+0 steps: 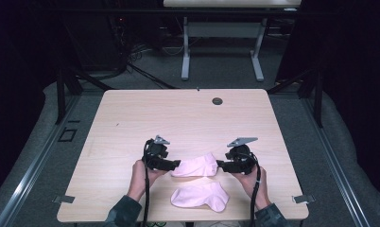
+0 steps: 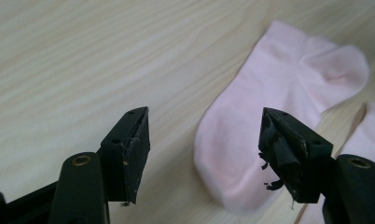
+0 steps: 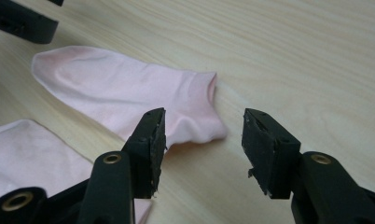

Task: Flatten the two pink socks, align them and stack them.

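1. Evidently a grasp is being set up: the left gripper (image 1: 176,163) and right gripper (image 1: 220,164) sit at opposite ends of the far pink sock (image 1: 196,166), both with jaws apart and nothing between them.
2. Ahead of the left gripper's jaws lies the sock's rounded toe end (image 2: 232,172); the heel and cuff end (image 3: 199,122) lies just beyond the right gripper's jaws.
3. Next, I judge, each gripper must ease forward over its end and close.
4. A second sock (image 1: 200,196) lies nearer the person; both gripper views crop it, and the purpose stays unclear.
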